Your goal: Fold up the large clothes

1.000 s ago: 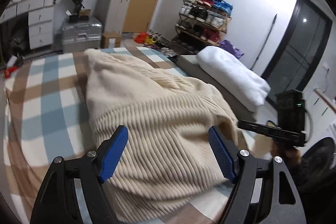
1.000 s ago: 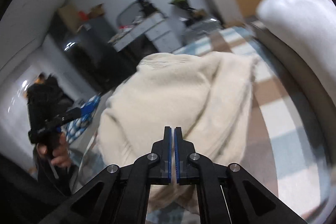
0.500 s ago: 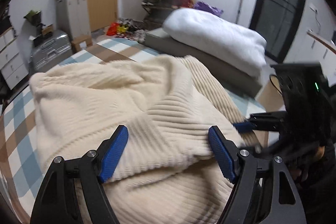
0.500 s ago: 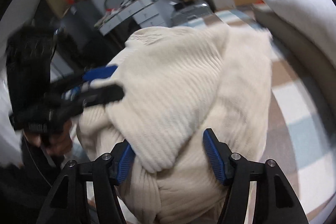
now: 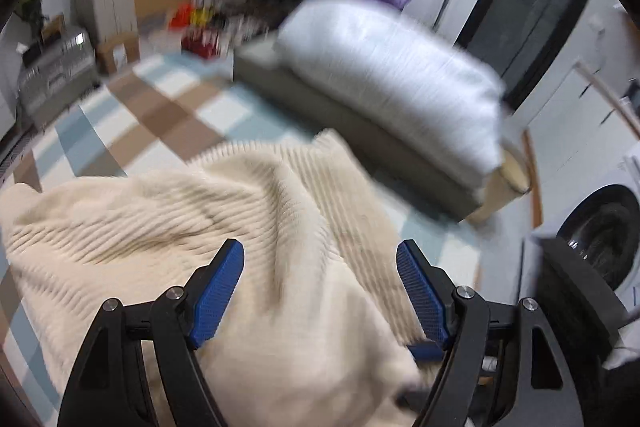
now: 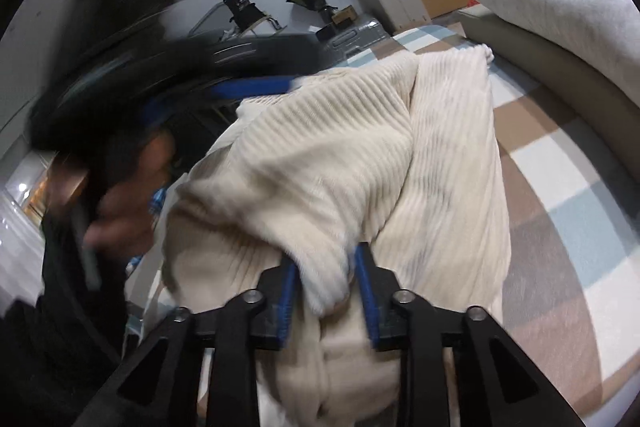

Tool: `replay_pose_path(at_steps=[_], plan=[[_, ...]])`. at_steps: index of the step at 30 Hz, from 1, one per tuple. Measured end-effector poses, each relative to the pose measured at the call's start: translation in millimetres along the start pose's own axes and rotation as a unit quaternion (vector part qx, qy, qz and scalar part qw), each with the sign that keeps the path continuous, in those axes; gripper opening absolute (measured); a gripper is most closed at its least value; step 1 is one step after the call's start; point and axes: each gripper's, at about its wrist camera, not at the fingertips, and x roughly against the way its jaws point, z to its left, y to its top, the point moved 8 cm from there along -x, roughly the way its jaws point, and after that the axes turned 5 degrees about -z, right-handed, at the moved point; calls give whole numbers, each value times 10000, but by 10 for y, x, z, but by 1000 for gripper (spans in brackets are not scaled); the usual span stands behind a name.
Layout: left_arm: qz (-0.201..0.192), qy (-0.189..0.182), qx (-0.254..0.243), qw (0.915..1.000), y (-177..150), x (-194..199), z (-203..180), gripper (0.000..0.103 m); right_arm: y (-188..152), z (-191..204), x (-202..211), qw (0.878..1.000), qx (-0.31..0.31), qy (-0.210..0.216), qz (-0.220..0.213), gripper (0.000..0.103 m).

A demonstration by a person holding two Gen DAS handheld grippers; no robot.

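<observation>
On the checked bedcover (image 5: 168, 115), the cream ribbed sweater (image 5: 256, 211) lay bunched toward the near edge of the bed, on the side away from the white pillow roll (image 5: 392, 75). A second before, the right tool (image 6: 326, 285) had been pinched shut with nothing in it, above the sweater's near edge; by this moment a thick fold of the knit stood between its blue pads, and its jaws were closing around that fold. Whether the pads already pressed hard enough to hold could not be told for certain, though the cloth filled the gap from pad to pad.

The left tool (image 5: 320, 291) had swung across the sweater toward the pillow roll's side; where it had earlier looked along the garment toward the far end of the bed, it now looked over the sweater's corner nearest the pillow roll. Its jaws stood wide as before, the knit under them but not gripped. In the right wrist view it showed only as a dark smear with a blue streak beside the person's hand (image 6: 120, 211).

Judging by this, the near hem was being taken up for a fold, with one corner nearly caught and the other not yet.
</observation>
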Motion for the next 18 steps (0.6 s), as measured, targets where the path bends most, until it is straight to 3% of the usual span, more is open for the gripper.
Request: replay_pose_path(at_steps=[1,2,3,4,5,6,10,14,18], plan=[[317,156,0,9994,-18,-185,2,75,-38,10,50,10000,13,54,15,40],[472,270,-2,9985,-39,-282,8,66,-59,18,76,9999,51,83,37,45],[572,390,3,9976,-80,-359,24,53,-76,29,117,9999,107,104,58,52],[637,553,-6,9964,-105,-424,48,23,-94,44,155,9996,195,168,91,55],[622,680,24,9957,-108,-450,83,11,-121,64,192,9991,303,261,143,59],[464,616,115,9970,-79,-423,83,5,-150,87,212,9982,450,335,210,60],[-263,444,263,9983,124,-72,49,0,-255,125,140,9949,753,459,488,62],[-589,90,540,9968,351,158,54,0,-438,19,-57,9931,339,727,856,62],[-859,-138,802,9930,530,314,132,0,-431,-35,6,9923,98,966,770,59]])
